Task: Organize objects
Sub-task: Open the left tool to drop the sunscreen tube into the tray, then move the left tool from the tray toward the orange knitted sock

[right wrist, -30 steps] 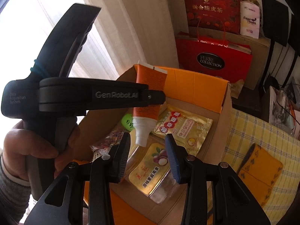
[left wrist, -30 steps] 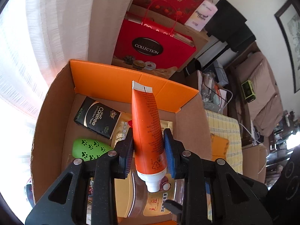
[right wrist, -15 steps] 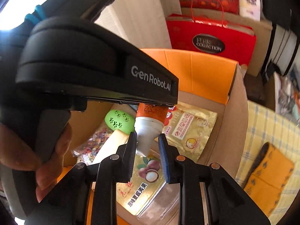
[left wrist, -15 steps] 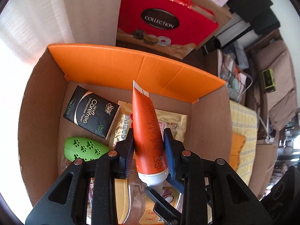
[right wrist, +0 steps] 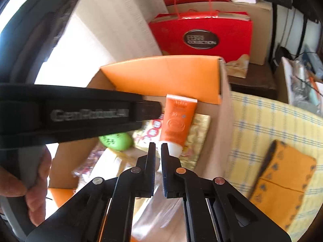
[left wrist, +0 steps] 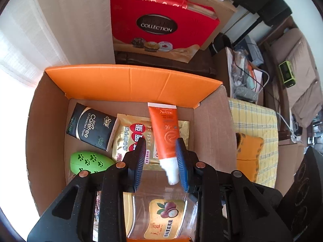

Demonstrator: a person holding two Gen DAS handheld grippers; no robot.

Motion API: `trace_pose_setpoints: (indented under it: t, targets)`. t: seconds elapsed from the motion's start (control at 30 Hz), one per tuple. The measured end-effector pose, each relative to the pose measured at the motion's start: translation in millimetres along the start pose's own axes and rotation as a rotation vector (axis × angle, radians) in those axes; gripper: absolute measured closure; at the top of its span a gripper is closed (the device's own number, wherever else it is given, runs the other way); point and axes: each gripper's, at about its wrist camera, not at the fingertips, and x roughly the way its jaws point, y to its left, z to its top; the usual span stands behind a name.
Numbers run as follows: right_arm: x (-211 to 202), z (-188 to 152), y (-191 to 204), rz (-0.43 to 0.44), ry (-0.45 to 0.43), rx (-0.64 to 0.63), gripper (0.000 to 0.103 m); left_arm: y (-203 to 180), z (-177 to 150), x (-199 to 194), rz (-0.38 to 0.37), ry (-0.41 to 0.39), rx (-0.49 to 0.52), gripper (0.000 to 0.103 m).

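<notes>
An orange tube [left wrist: 165, 133] with a white cap lies tilted in the cardboard box [left wrist: 131, 84], on a gold packet [left wrist: 133, 139]. My left gripper [left wrist: 160, 143] hangs over it, open. The tube leans by the right pad, and the packet shows between the tube and the left pad. In the right wrist view the tube [right wrist: 177, 121] rests near the box's [right wrist: 165, 74] right wall. My right gripper [right wrist: 158, 146] is closing, its jaws almost together with nothing between them; the cap sits just beyond its right fingertip. The left gripper [right wrist: 155, 109] crosses from the left, held by a hand [right wrist: 34, 191].
The box also holds a black tissue pack [left wrist: 91, 127], a green paw-print object [left wrist: 88, 161] and a clear jar with a gold label [left wrist: 163, 217]. A red gift bag [left wrist: 159, 26] stands behind it. To the right, an orange pouch [left wrist: 248, 151] lies on a yellow checked cloth [left wrist: 254, 125].
The tube has left the left gripper's grip and now lies tilted in the box, front face up. The right gripper's jaws closed from wide apart and came in by the cap.
</notes>
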Motion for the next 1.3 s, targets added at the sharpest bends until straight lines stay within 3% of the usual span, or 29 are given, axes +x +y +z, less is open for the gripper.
trace_pose_setpoints:
  t: [0.07, 0.13, 0.2, 0.33, 0.47, 0.7, 0.9, 1.1, 1.3]
  targets:
    - [-3, 0, 0, -0.063, -0.013, 0.011, 0.094, 3, -1, -6, -0.02, -0.009, -0.003, 0.075]
    - [-8, 1, -1, -0.066, -0.024, 0.003, 0.093, 5, -4, -14, -0.043, -0.036, 0.0, 0.073]
    - [-14, 1, -6, -0.039, -0.041, 0.015, 0.09, 8, -9, -25, -0.061, -0.074, 0.007, 0.057]
    - [-33, 2, -12, -0.023, -0.079, 0.02, 0.08, 14, -24, -40, -0.076, -0.144, 0.026, 0.043]
    - [-51, 1, -7, -0.026, -0.115, 0.015, 0.069, 14, -39, -44, -0.091, -0.163, 0.035, 0.032]
    - [-79, -14, -3, -0.13, -0.142, -0.024, 0.035, 5, -63, -52, -0.116, -0.187, 0.07, 0.013]
    - [-95, -31, -17, -0.162, -0.131, -0.016, 0.03, -7, -82, -64, -0.141, -0.199, 0.108, 0.003]
    - [-121, -51, -42, -0.192, -0.147, 0.019, 0.026, -28, -107, -76, -0.183, -0.231, 0.166, 0.002]
    - [-141, -76, -76, -0.222, -0.146, 0.076, 0.026, -58, -135, -72, -0.25, -0.211, 0.225, 0.002]
